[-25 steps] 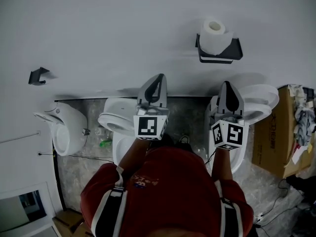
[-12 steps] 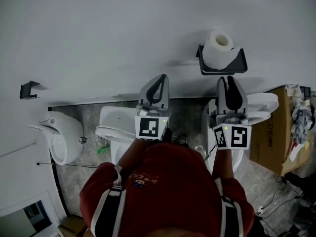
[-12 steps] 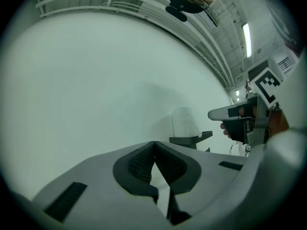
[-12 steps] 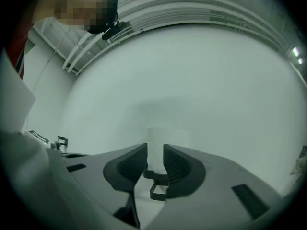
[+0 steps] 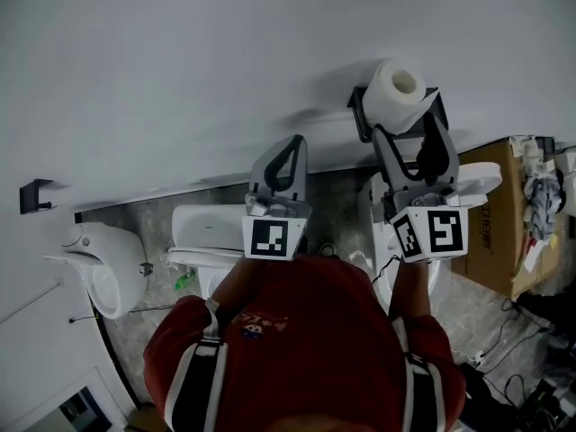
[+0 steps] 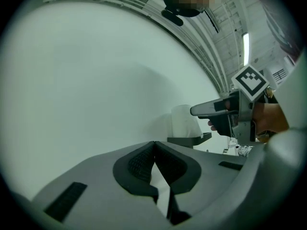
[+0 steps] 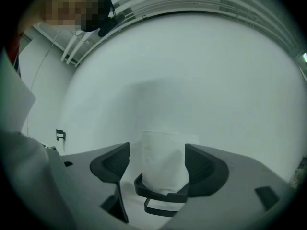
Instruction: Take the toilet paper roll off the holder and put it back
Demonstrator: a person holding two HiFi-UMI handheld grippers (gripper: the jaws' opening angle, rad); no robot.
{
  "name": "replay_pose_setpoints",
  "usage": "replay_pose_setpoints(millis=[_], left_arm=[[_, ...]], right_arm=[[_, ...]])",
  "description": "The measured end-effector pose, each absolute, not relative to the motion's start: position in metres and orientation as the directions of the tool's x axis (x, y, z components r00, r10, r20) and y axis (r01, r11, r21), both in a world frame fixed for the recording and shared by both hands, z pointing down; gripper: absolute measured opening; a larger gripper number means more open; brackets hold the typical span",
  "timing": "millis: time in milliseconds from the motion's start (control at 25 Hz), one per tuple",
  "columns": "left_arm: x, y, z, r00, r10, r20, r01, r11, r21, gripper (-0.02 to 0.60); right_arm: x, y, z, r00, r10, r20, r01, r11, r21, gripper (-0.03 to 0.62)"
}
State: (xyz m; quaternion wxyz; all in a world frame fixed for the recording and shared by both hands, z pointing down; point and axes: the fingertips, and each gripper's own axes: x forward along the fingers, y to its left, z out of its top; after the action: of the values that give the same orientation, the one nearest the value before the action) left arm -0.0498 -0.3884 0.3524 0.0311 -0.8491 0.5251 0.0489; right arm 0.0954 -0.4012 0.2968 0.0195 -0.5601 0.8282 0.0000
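Toilet paper roll, a white cylinder with a hollow core, stands upright in the black metal wall holder. Judging by that, the first half of the task, taking it off, is not yet done.

At the left, the grey left gripper with its marker cube has its jaws pressed together on nothing. It points at bare white wall to the left of the holder, and I judge it idle.

Further right, the right gripper is at the holder. Its jaws have just been opening and stand wide, with the roll framed between them and neither pad pressing on the paper. Whether the tips already reach past the roll's sides or stop just short I cannot tell.

What remains, as I judge it, is to close on the roll, lift it out of the holder, and set it back in.
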Motion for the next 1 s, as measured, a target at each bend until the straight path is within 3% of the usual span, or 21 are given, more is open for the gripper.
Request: replay_pose_setpoints(millis=[200, 680, 800, 1000], left_arm=[[-0.045, -0.399, 0.36, 0.473, -0.875, -0.105, -0.879, -0.477, 0.01, 0.018], [-0.049, -0.419, 0.376, 0.487, -0.871, -0.07, -0.87, -0.491, 0.053, 0.018], [-0.051, -0.422, 0.378, 0.487, -0.871, -0.07, -0.87, -0.49, 0.056, 0.018], [-0.054, -0.425, 0.381, 0.482, -0.874, -0.064, -0.872, -0.485, 0.06, 0.018]], right_arm=[[0.096, -0.427, 0.294, -0.346, -0.938, 0.017, -0.938, 0.347, 0.022, 0.396], [0.088, -0.462, 0.304, -0.307, -0.945, 0.108, -0.944, 0.318, 0.093, 0.411], [0.089, -0.465, 0.307, -0.28, -0.953, 0.116, -0.947, 0.294, 0.13, 0.356], [0.088, -0.466, 0.307, -0.28, -0.954, 0.109, -0.947, 0.293, 0.132, 0.342]])
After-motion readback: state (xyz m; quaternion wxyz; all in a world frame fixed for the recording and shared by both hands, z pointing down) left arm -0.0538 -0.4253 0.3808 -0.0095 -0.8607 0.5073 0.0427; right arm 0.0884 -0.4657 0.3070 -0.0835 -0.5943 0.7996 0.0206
